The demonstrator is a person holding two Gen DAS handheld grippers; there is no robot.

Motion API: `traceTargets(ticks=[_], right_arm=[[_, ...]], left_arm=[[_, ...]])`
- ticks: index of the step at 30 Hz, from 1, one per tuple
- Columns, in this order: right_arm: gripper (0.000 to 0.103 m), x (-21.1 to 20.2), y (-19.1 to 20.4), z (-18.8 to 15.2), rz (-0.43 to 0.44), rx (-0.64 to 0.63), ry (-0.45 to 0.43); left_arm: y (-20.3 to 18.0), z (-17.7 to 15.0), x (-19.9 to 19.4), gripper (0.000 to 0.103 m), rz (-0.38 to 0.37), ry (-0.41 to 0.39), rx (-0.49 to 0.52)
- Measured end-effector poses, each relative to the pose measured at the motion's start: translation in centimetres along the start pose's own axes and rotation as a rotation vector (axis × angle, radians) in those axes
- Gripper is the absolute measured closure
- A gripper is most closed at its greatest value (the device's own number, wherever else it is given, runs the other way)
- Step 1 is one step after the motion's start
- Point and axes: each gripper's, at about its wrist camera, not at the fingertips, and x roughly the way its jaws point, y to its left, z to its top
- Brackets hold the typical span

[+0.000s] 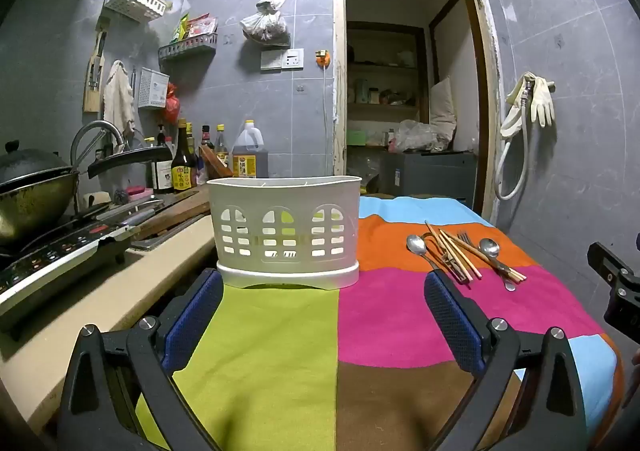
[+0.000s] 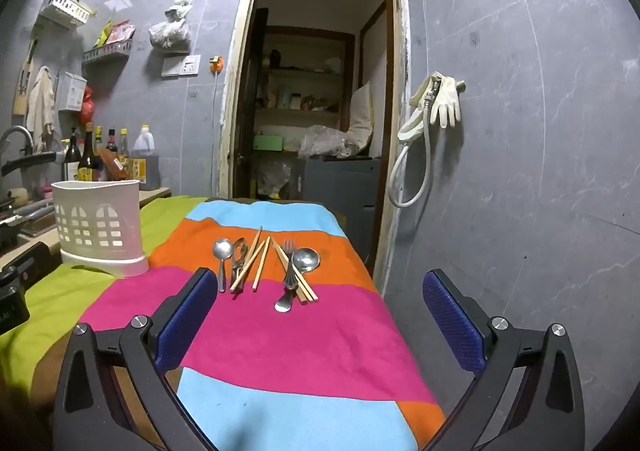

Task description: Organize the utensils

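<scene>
Both my grippers, left (image 1: 323,325) and right (image 2: 320,321), spread wide, empty. Chopsticks (image 2: 256,259) overlap spoon (image 2: 221,257); pinch one handle end, then white caddy (image 2: 98,225).

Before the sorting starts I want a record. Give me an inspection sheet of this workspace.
Surface: striped cloth in green, pink, orange, blue and brown covers the table.
Job's things: white slotted utensil holder stands upright on the cloth, left side; spoons, fork, wooden chopsticks and a metal tool lie in a loose pile on the orange and pink stripes.
Clutter: wok, stove, knives and sauce bottles on the counter to the left.
Grippers: left gripper open, empty, facing the holder; right gripper open, empty, facing the pile.
Cables: white hose hangs on the right wall.
Surroundings: grey tiled walls, open doorway to a storeroom, gloves hung beside it.
</scene>
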Motion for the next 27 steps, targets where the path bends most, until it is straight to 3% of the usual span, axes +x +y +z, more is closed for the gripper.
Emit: traceTargets(ticks=[27], right_arm=[[0.0, 0.19, 0.52, -0.06, 0.003, -0.006, 0.007]], left_arm=[[-0.1, -0.39, 0.52, 0.004, 0.0, 0.011, 0.0]])
